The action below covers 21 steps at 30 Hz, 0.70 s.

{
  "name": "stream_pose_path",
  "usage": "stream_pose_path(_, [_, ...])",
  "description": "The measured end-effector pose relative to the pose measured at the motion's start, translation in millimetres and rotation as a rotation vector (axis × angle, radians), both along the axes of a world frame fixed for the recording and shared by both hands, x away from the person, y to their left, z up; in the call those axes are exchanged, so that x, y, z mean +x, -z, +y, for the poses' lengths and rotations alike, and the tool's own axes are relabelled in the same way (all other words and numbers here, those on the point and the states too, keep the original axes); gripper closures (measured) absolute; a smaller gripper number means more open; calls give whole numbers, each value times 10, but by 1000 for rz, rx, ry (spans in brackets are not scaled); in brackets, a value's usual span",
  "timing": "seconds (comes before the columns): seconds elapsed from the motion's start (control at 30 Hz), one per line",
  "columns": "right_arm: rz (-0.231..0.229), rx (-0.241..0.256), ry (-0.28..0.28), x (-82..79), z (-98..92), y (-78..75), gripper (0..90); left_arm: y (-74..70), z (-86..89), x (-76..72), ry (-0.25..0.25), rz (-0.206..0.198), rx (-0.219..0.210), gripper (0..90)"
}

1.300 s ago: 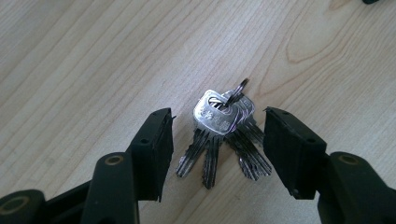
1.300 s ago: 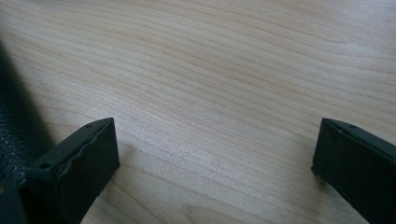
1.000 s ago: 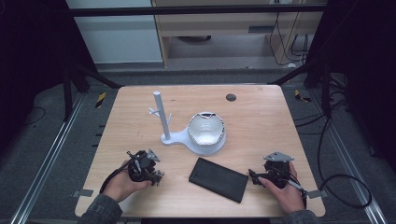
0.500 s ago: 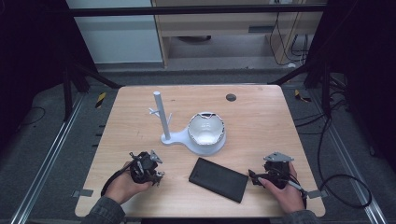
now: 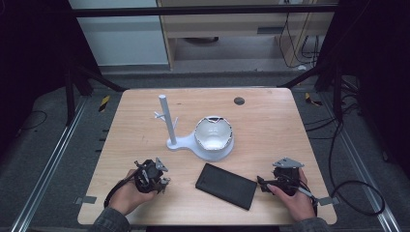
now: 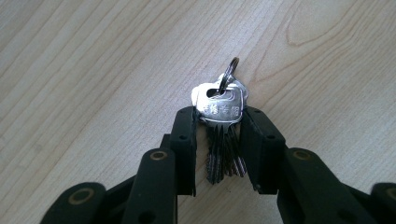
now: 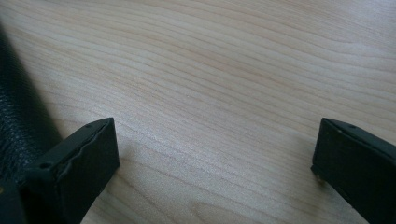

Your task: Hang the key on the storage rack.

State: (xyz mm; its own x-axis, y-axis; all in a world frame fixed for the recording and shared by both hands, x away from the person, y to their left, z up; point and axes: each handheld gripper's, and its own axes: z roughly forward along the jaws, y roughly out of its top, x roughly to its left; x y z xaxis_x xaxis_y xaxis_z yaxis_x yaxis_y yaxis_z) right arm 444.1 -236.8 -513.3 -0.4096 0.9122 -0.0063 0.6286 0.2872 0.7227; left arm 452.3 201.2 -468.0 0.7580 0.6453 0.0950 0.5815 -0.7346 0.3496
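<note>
Your left gripper (image 6: 218, 128) has crept slightly rightward, jaws clamped on the keys (image 6: 219, 109), probably for hanging; your right gripper (image 7: 215, 163) gapes empty.

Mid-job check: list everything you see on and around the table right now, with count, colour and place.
keys: one bunch on a ring, silver, clamped between the left jaws just above the tabletop
black case: one, flat, black, near edge of the table, between the two hands
white stand: one upright post on a white base, table centre
bowl: one, white, on the stand's base, right of the post
dark disc: one, small, far side of the table
table: one, light wood
left hand-held gripper: one, black, near left, shut on the keys
right hand-held gripper: one, black, near right, jaws wide apart over bare wood beside the case
</note>
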Motion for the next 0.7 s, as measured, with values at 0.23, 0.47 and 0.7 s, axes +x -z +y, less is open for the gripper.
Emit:
stream_pose_path(0.23, [0, -2, -2, -2, 1, 0, 6, -56, 9, -17, 16, 2, 12, 822])
stream_pose_path(0.47, [-1, 0, -4, -5, 5, -1, 6, -38, 30, 0, 12, -14, 10, 779])
stream_pose_path(0.7, [0, 2, -3, -7, 9, -1, 6, -24, 23, 21, 8, -35, -5, 615])
